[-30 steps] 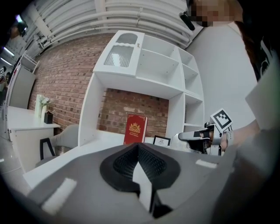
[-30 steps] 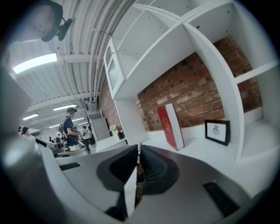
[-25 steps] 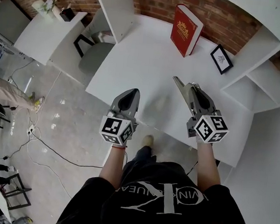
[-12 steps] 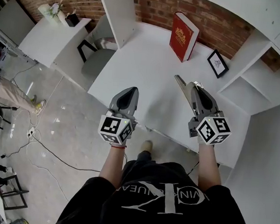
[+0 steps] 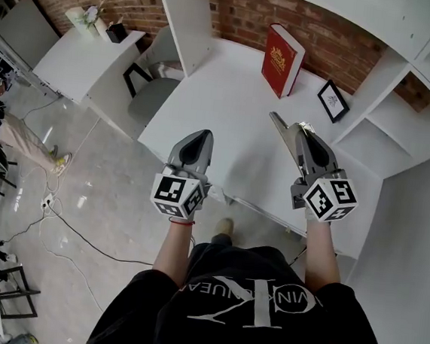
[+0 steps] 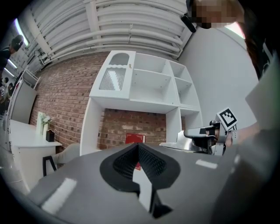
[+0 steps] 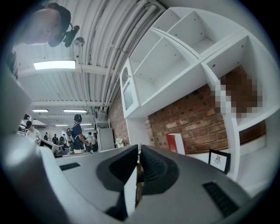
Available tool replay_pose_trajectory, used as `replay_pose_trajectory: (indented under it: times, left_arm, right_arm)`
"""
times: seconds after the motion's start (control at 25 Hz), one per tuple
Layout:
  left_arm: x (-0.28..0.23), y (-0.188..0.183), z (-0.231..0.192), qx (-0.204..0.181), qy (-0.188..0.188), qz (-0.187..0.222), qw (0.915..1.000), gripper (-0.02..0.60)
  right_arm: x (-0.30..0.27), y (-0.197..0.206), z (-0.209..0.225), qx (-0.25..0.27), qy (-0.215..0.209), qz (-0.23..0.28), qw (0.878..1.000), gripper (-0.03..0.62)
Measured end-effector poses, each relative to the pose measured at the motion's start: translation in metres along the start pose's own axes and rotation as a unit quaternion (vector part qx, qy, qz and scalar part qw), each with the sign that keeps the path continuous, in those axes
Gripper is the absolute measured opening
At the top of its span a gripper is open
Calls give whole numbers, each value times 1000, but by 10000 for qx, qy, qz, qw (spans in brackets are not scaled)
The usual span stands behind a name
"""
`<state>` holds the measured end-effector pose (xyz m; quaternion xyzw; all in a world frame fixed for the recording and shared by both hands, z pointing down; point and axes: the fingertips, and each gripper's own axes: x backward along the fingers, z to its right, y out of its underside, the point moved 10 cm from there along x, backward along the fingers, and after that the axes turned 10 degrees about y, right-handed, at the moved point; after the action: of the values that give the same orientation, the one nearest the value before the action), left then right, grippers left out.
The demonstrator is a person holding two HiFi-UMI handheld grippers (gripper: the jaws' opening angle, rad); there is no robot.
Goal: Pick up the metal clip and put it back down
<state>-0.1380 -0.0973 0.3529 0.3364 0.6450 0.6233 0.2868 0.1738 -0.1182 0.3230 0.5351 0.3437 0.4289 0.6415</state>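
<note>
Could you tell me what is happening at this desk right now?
A person stands at a white desk with a gripper in each hand, both held over the desktop. The right gripper has its tongs shut on the metal clip, which juts out beside them and appears lifted off the surface. The left gripper has its tongs shut on nothing. A red book and a small picture frame stand at the back.

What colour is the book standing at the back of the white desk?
The book is red with a gold emblem; clearest in the head view.
</note>
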Motion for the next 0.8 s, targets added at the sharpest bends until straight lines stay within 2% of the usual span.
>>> replay_pose_trajectory:
  times: [0.8]
  left_arm:
    - [4, -1, -5, -3, -72, 34, 10000, 5]
  right_arm:
    - [0, -1, -4, 14, 1, 65, 10000, 32]
